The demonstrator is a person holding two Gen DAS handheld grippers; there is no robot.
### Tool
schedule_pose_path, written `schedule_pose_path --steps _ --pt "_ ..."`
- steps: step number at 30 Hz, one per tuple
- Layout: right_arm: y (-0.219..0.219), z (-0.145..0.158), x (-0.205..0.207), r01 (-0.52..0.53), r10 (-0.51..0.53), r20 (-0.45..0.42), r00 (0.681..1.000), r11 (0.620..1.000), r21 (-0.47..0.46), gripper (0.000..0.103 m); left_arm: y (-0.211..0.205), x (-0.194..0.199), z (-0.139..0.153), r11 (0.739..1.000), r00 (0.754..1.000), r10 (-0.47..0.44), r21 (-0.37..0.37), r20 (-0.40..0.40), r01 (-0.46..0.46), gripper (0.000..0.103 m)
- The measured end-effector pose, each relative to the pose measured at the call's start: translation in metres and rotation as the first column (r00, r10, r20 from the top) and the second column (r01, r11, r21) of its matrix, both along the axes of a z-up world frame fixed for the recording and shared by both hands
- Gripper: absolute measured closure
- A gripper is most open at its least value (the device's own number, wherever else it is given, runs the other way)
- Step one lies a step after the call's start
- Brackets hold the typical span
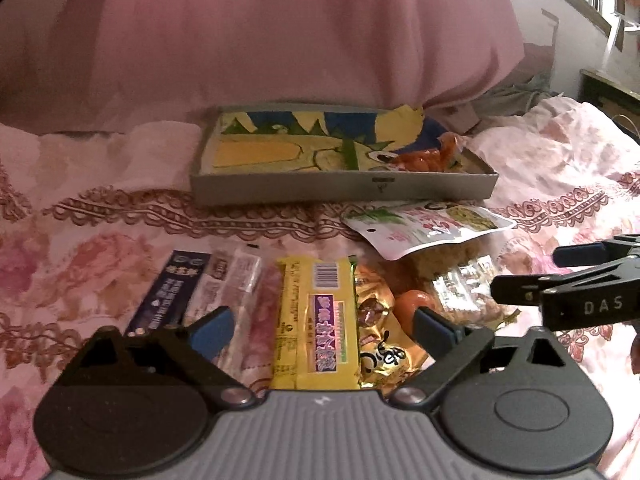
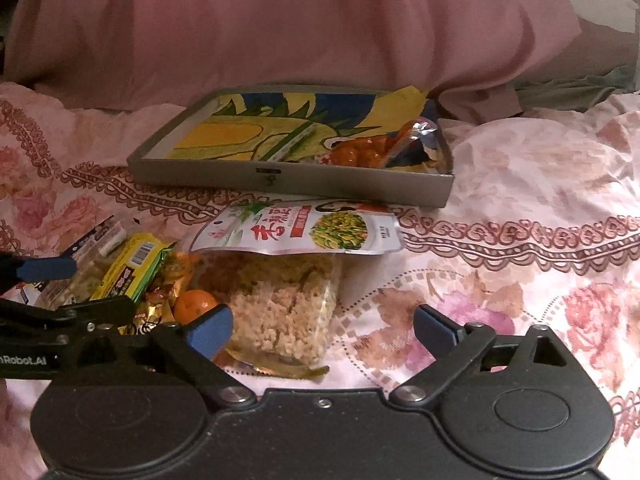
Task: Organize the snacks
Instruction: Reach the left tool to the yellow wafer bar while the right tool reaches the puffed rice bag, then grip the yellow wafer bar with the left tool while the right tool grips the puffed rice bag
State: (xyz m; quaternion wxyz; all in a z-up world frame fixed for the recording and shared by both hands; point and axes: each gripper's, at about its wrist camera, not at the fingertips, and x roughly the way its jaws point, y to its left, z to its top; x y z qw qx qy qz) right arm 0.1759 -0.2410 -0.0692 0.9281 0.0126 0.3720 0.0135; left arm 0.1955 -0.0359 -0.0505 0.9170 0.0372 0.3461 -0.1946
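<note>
A shallow grey box (image 1: 344, 190) (image 2: 288, 182) lies on the bed, holding a big yellow-and-blue bag (image 1: 288, 144) and an orange-red pack (image 1: 430, 158) (image 2: 360, 154) at its right end. In front of it lies a snack pile: a yellow bar (image 1: 316, 320) (image 2: 128, 272), a dark blue stick pack (image 1: 168, 296), a gold wrapper (image 1: 376, 320), a tangerine (image 1: 412, 304) (image 2: 194, 304), a white pouch (image 1: 424, 230) (image 2: 304, 232) and a clear pack of rice crisps (image 2: 280, 312). My left gripper (image 1: 322, 330) is open over the yellow bar. My right gripper (image 2: 324, 330) is open above the rice crisps' right edge.
The bed has a pink floral cover (image 2: 520, 240). A pink fabric mass (image 1: 260, 32) rises behind the box. A wall and furniture (image 1: 600, 80) stand at the far right. The right gripper's fingers (image 1: 560, 276) show in the left wrist view, right of the pile.
</note>
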Motion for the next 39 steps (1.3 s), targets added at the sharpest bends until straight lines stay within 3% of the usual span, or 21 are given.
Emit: schedule_pose_path --steps 4,10,17,20,30,32,34,39 --pt "0.004 -0.007 0.009 -0.019 0.019 -0.019 1.000 1.000 0.009 0.014 -0.001 0.007 -0.005 0.999 0.999 -0.023 -0.023 -0.026 0.022 0.018" --pt "0.006 -0.018 0.020 -0.013 0.014 -0.053 0.998 1.000 0.012 0.018 -0.004 0.016 -0.017 0.999 0.997 -0.036 0.024 -0.072 0.038 0.032" --pt "0.005 -0.025 0.035 0.004 0.001 -0.066 0.998 0.998 0.064 0.018 0.009 0.023 -0.016 0.999 0.992 -0.015 -0.048 -0.128 0.009 0.048" --pt "0.009 -0.028 0.040 -0.003 0.009 -0.068 0.998 0.997 0.080 0.018 0.017 0.028 -0.018 0.995 0.985 -0.004 -0.102 -0.171 -0.014 0.048" --pt "0.010 -0.034 0.044 -0.004 0.010 -0.075 0.997 0.996 0.084 0.014 0.013 0.031 -0.021 0.993 0.984 -0.043 -0.113 -0.174 0.024 0.038" --pt "0.010 -0.034 0.044 0.000 0.006 -0.077 0.997 0.997 0.083 0.014 0.014 0.032 -0.020 0.993 0.983 -0.040 -0.113 -0.180 0.019 0.045" --pt "0.013 -0.032 0.043 -0.005 0.012 -0.083 0.996 0.996 0.087 0.027 0.018 0.033 -0.018 0.992 0.980 -0.019 -0.124 -0.199 -0.006 0.051" --pt "0.027 -0.022 0.034 -0.020 0.025 -0.135 0.991 0.999 0.038 0.031 0.024 0.034 -0.016 0.988 0.968 0.024 -0.144 -0.250 -0.061 0.053"
